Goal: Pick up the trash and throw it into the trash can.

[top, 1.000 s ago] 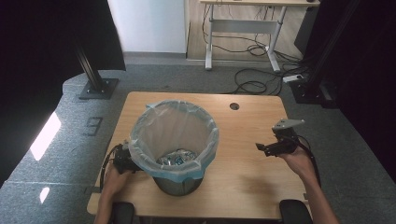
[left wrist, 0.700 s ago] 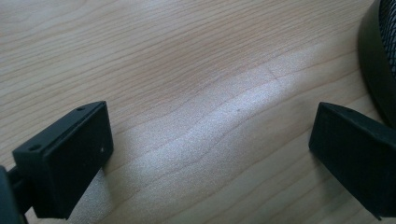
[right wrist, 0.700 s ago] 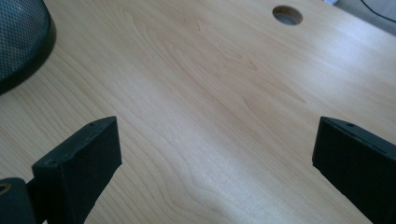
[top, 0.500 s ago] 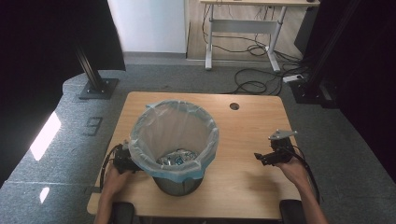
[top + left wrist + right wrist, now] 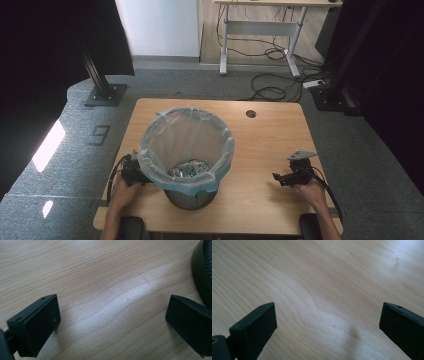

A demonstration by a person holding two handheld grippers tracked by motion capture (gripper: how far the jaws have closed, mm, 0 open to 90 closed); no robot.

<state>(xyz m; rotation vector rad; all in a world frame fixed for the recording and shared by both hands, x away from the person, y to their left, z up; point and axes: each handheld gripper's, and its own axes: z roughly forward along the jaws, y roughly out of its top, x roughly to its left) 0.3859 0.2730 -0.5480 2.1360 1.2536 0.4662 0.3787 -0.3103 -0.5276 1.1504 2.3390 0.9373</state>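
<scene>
A dark waste bin [image 5: 190, 197] lined with a pale blue plastic bag [image 5: 186, 145] stands on the wooden table [image 5: 265, 135], with crumpled rubbish [image 5: 189, 169] at its bottom. My left gripper [image 5: 134, 172] rests low on the table against the bin's left side, partly hidden by the bag's rim. It is open, with bare wood between its jaws [image 5: 112, 315], and the bin's dark wall [image 5: 203, 267] shows at the right. My right gripper [image 5: 287, 177] lies near the table's right front, open over bare wood [image 5: 327, 322].
A round cable hole [image 5: 251, 114] sits at the table's far right. Beyond the table are a grey carpet, a black stand base [image 5: 102, 95], cables [image 5: 270, 92] and a second desk's legs [image 5: 260, 25]. Dark curtains hang on both sides.
The right hand has drawn its gripper back towards the table's front edge and lowered it to the tabletop. The left gripper and the bin have not moved.
</scene>
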